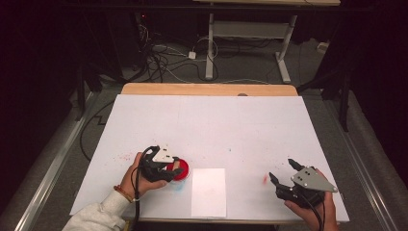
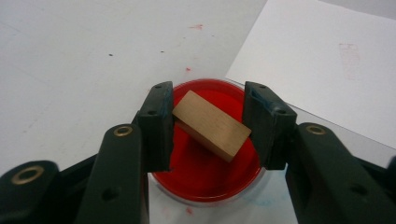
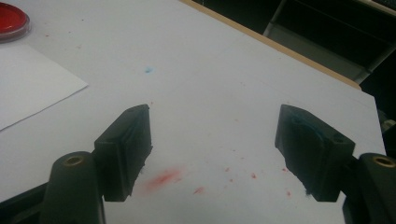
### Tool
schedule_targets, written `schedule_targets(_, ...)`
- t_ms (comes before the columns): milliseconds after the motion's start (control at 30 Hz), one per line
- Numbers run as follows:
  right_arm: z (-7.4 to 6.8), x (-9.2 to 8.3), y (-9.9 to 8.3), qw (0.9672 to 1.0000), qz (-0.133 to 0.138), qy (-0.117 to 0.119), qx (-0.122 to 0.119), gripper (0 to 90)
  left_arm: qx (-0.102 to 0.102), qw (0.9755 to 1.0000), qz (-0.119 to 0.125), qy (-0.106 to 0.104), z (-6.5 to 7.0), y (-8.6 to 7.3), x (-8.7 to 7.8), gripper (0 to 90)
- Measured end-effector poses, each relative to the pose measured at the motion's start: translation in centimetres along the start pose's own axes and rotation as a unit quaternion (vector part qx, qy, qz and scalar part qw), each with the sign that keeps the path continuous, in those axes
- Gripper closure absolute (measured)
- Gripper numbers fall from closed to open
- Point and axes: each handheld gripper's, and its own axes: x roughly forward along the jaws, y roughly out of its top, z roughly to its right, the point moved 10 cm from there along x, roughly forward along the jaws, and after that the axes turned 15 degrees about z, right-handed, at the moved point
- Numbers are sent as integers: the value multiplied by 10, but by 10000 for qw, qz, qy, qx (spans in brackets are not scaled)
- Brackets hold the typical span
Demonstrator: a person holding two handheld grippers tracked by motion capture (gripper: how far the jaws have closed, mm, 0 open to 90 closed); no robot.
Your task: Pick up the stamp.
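Now my left fingers (image 2: 208, 126) clamp the block (image 2: 211, 125) over the red pad (image 2: 205, 175); right fingers (image 3: 224, 156) open. Next, stamping the paper (image 2: 322, 60).

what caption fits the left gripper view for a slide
Left claw clamps a small wooden block over a round dish of red ink, white paper sheet beside it.

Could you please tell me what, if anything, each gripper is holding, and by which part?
The left gripper holds a small wooden block by its two short ends, over the red ink pad. The right gripper is open and holds nothing.
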Motion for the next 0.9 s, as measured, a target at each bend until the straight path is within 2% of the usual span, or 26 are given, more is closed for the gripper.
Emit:
schedule_targets(100,-1,0,0,10000,-10,15,-9,271,13,10000,-43,-21,1,-4,3,532)
schedule_targets(233,0,2,0,10000,-8,7,-2,272,-73,10000,12,-40,1,-5,3,533)
schedule_targets(333,0,3,1,10000,-4,15,18,272,-1,10000,-11,-20,1,-6,4,533)
schedule_targets(467,-1,6,-1,10000,-47,42,19,272,-88,9999,35,-98,0,-7,4,533)
schedule_targets(800,-3,6,-1,10000,-61,76,-21,271,-45,10000,31,-30,1,-7,5,533)
schedule_targets(900,-3,5,0,10000,-40,63,-20,272,-86,9999,31,-52,1,-7,5,533)
